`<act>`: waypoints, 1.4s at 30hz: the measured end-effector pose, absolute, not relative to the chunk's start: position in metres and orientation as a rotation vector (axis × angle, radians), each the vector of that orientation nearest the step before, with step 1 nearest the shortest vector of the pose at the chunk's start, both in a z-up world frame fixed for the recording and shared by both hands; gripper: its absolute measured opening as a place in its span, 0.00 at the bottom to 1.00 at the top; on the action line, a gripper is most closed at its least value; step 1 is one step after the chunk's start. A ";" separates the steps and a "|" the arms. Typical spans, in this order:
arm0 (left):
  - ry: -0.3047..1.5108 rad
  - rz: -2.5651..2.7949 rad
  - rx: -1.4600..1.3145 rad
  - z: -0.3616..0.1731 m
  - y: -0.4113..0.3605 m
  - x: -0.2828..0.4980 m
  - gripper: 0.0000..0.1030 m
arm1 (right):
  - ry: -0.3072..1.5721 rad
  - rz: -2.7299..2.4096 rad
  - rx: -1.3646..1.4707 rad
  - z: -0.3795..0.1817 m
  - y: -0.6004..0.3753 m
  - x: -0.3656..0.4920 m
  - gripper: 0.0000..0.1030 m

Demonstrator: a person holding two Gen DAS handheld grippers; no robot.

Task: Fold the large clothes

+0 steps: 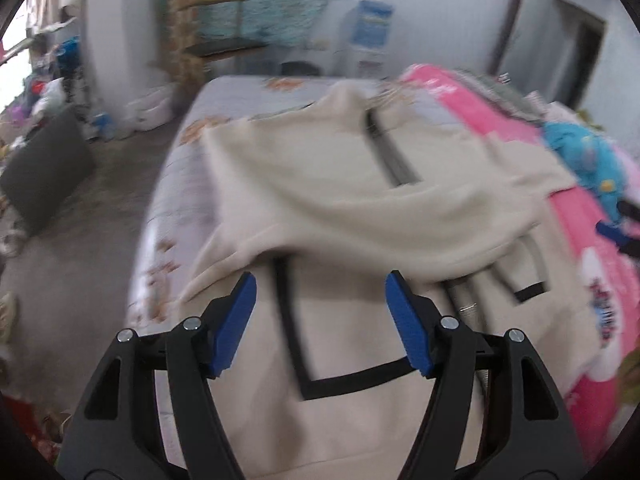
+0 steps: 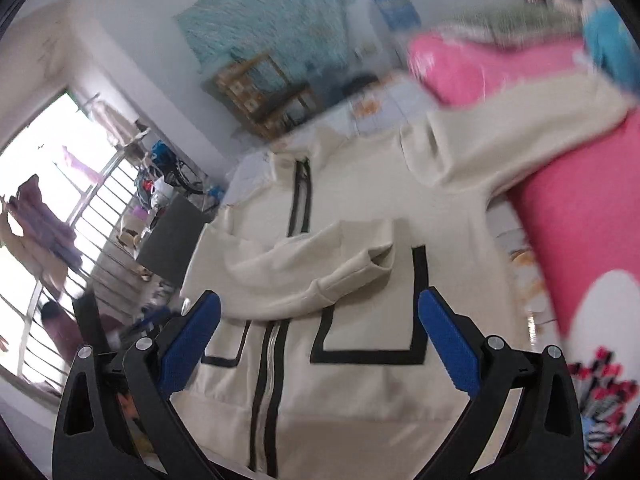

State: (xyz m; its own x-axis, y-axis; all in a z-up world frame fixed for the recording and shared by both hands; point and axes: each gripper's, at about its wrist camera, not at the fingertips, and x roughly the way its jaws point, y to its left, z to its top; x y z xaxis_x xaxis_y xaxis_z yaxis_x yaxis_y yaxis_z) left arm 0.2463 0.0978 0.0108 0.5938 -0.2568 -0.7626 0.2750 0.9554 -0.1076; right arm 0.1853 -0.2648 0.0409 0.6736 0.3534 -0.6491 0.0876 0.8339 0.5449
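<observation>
A cream zip jacket (image 1: 360, 208) with black pocket trim lies spread on the bed, front up. One sleeve (image 2: 304, 268) lies folded across its chest. The other sleeve (image 2: 520, 140) stretches out onto the pink quilt. My left gripper (image 1: 320, 284) hovers over the jacket's lower part, open, with nothing between its blue pads. My right gripper (image 2: 320, 304) is open wide above the hem and the zip (image 2: 268, 364), also holding nothing. A blue fingertip (image 1: 612, 232) of the right gripper shows at the right edge of the left wrist view.
A pink quilt (image 1: 480, 92) and a blue toy (image 1: 588, 156) lie along the right side of the bed (image 1: 240, 92). A dark board (image 1: 44, 168) leans on the floor at left. A wooden shelf (image 2: 260, 92) and a barred window (image 2: 60, 200) stand beyond.
</observation>
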 end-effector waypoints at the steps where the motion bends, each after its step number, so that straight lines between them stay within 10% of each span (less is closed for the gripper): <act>1: 0.895 -0.286 0.031 0.004 0.102 0.248 0.59 | 0.857 0.161 0.599 0.034 -0.267 0.195 0.88; 13: 0.921 -0.160 0.040 -0.044 0.125 0.288 0.43 | 1.173 0.103 0.645 -0.058 -0.265 0.298 0.51; 18: 0.908 -0.133 0.064 -0.049 0.123 0.294 0.42 | 1.210 0.134 0.505 -0.056 -0.244 0.311 0.10; 20: 0.900 -0.115 0.090 -0.050 0.119 0.295 0.42 | 1.202 0.141 0.472 -0.050 -0.240 0.317 0.07; 31: 0.887 -0.047 0.108 -0.052 0.120 0.296 0.31 | 0.704 0.237 0.301 0.104 -0.231 0.323 0.06; 38: 0.886 -0.034 0.085 -0.053 0.124 0.297 0.25 | 1.050 0.065 0.376 -0.008 -0.285 0.338 0.08; 42: 0.885 -0.044 0.069 -0.052 0.126 0.298 0.24 | 1.076 0.046 0.403 -0.029 -0.291 0.347 0.42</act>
State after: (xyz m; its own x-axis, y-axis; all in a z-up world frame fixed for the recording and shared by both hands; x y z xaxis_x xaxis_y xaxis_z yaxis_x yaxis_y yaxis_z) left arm 0.2976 0.1263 -0.0522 0.6326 -0.0095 -0.7745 0.0666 0.9969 0.0422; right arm 0.3465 -0.2909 -0.0290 0.4815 0.2304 -0.8456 0.1572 0.9265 0.3420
